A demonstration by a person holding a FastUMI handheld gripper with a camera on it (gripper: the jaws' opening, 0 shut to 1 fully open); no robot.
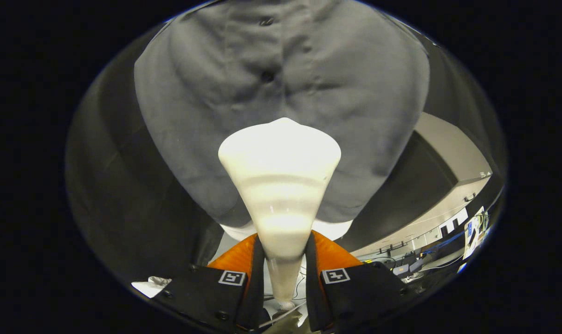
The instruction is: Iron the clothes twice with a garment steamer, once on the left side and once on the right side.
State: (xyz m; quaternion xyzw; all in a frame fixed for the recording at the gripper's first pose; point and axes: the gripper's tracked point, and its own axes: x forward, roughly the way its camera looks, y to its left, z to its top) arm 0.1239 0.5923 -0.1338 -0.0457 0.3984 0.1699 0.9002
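A white garment steamer [280,185] stands between my two fingers, its narrow handle pinched by both and its wide head flaring out ahead. My gripper [284,253] is shut on that handle. Just beyond the steamer head hangs a grey buttoned shirt [206,102], spread wide with creases fanning out from its button placket [267,76]. The head sits close to the shirt's lower middle, just under a dark button. Whether the head touches the cloth I cannot tell. The shirt's hem shows on both sides of the steamer.
Dark booth cloth [123,204] hangs behind the shirt to the left and right. Beyond the right finger lies a room with a pale wall [448,153], desks, cables and equipment [471,232]. A white cloth [153,284] lies low beside the left finger.
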